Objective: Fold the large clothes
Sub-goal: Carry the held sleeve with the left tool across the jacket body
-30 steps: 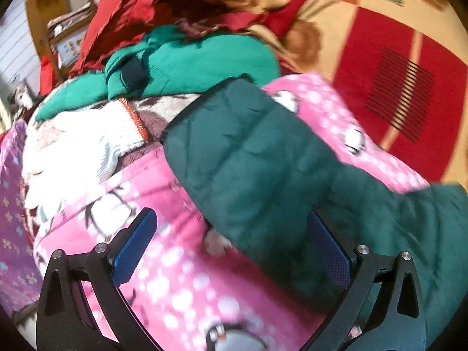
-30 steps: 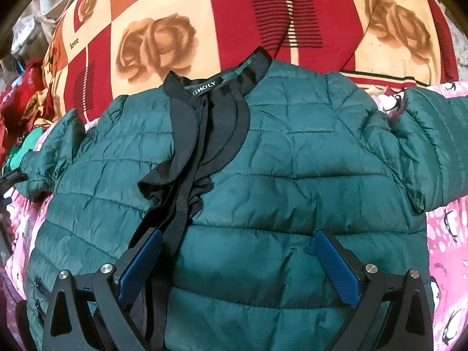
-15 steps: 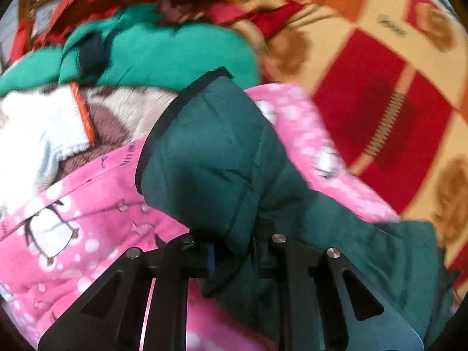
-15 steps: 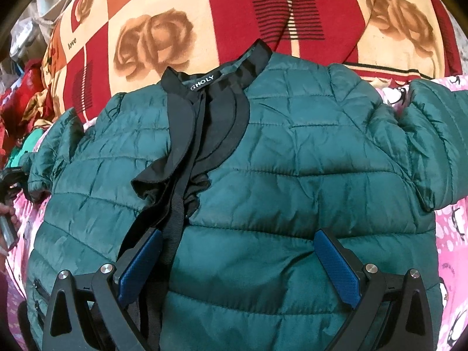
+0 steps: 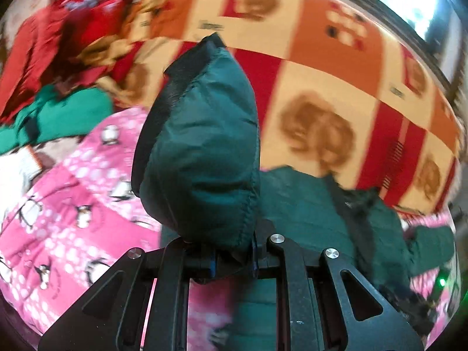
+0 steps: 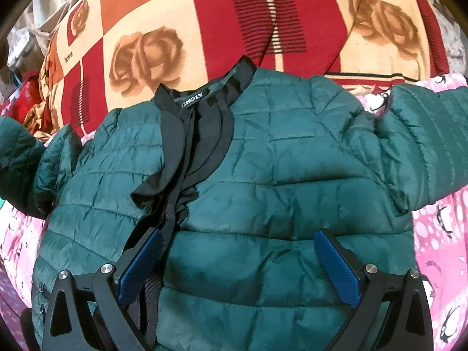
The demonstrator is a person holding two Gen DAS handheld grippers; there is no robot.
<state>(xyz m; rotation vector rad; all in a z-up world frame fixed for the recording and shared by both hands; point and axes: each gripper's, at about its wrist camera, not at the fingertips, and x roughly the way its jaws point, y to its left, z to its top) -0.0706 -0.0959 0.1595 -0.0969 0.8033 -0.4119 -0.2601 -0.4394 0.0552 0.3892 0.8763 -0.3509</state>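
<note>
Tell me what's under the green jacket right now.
The green jacket lies on a pink penguin blanket, which shows at both sides; the rose-patterned blanket shows beyond the collar. Whatever lies directly beneath the jacket's body is covered.

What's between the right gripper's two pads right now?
Right wrist view: only the green jacket front, lying flat under the open right gripper. The black strap runs by its left pad. Nothing is pinched.

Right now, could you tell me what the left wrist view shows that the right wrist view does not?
Only the left wrist view shows the left gripper shut on the lifted sleeve cuff, plus a bright green garment. Only the right wrist view shows the open right gripper over the jacket's front and its collar label. Both show the green jacket and the rose blanket.
</note>
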